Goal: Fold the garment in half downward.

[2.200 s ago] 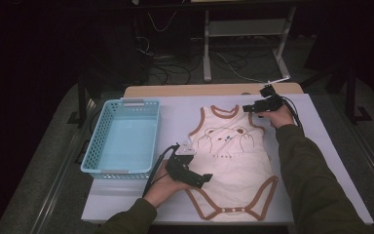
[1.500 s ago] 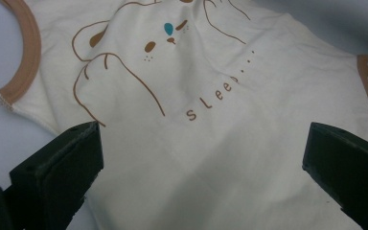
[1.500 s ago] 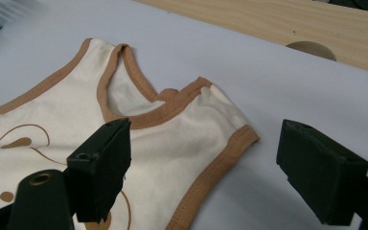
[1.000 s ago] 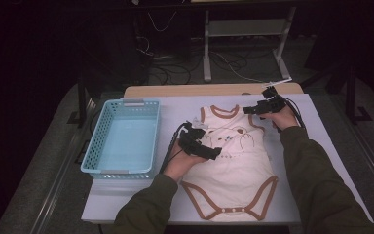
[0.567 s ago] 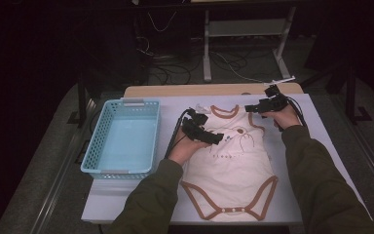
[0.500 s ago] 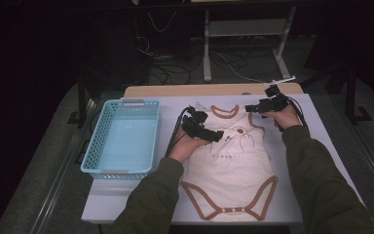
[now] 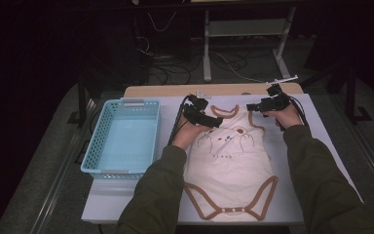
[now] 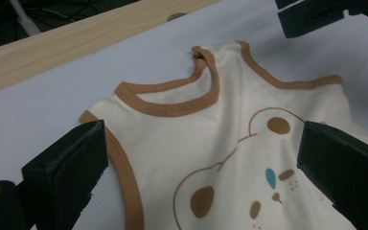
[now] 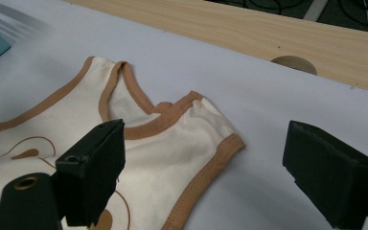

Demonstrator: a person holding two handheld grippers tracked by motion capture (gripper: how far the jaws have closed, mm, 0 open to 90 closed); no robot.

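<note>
counter (image 7: 316, 146) under white cover. blue basket (image 7: 121, 141) at left. cream bodysuit (image 7: 231, 165) flat in the middle, neck to far edge. left claw (image 7: 215, 123) open over left shoulder, right claw (image 7: 250, 107) open over right shoulder; neither grips the cloth.

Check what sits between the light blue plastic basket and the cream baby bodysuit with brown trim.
High view: bare white table cover and the left gripper's black cable lie between the basket and the bodysuit; the left forearm crosses there too.
</note>
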